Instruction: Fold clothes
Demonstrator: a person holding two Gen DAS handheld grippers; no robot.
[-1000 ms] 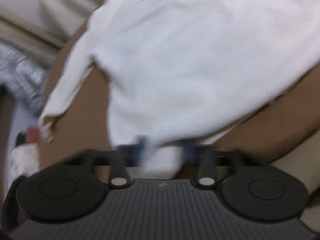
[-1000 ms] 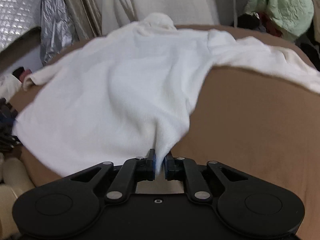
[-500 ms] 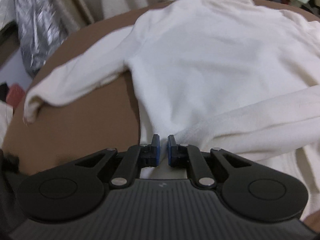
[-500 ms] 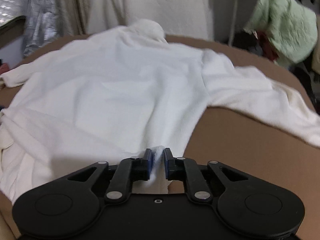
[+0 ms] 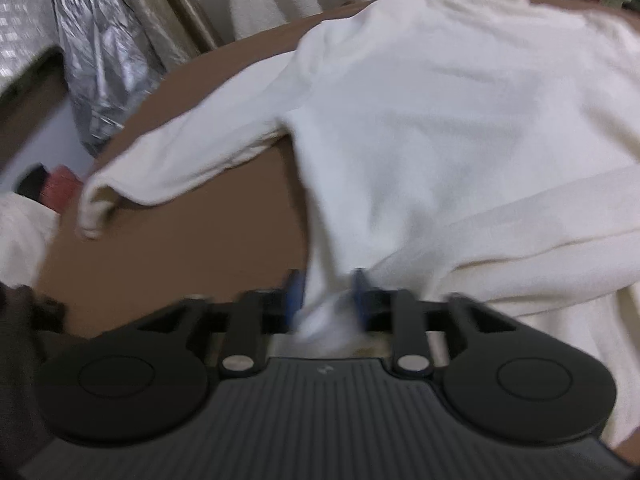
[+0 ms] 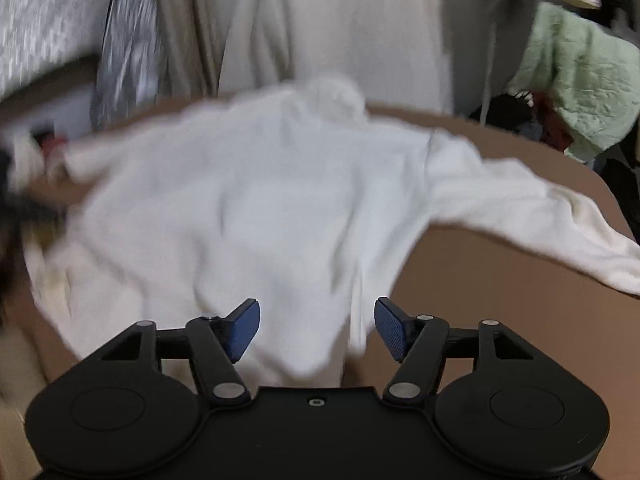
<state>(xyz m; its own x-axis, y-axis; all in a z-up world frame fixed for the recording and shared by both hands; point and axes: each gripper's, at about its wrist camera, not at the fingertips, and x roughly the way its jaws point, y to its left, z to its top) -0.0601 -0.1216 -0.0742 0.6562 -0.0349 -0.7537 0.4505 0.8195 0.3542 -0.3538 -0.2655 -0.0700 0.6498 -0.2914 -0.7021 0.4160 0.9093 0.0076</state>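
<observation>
I see a brown desk (image 6: 500, 280) with pale curtains (image 6: 340, 28) behind it. Silver quilted sheeting (image 5: 100, 52) hangs left; a green quilt (image 6: 580, 76) sits right.

The sweater (image 6: 280, 200) is spread flat on the table (image 6: 500, 280), collar at the far edge. One sleeve (image 6: 540, 220) is stretched right of its body, the other sleeve (image 5: 192, 160) left. Behind the table, a quilted bundle (image 6: 580, 80) is piled at the right.

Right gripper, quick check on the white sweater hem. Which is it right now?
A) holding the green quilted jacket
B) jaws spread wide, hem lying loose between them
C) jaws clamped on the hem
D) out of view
B: the right gripper has its blue pads spread wide apart, and the white sweater lies unpinched between them on the brown table.
</observation>
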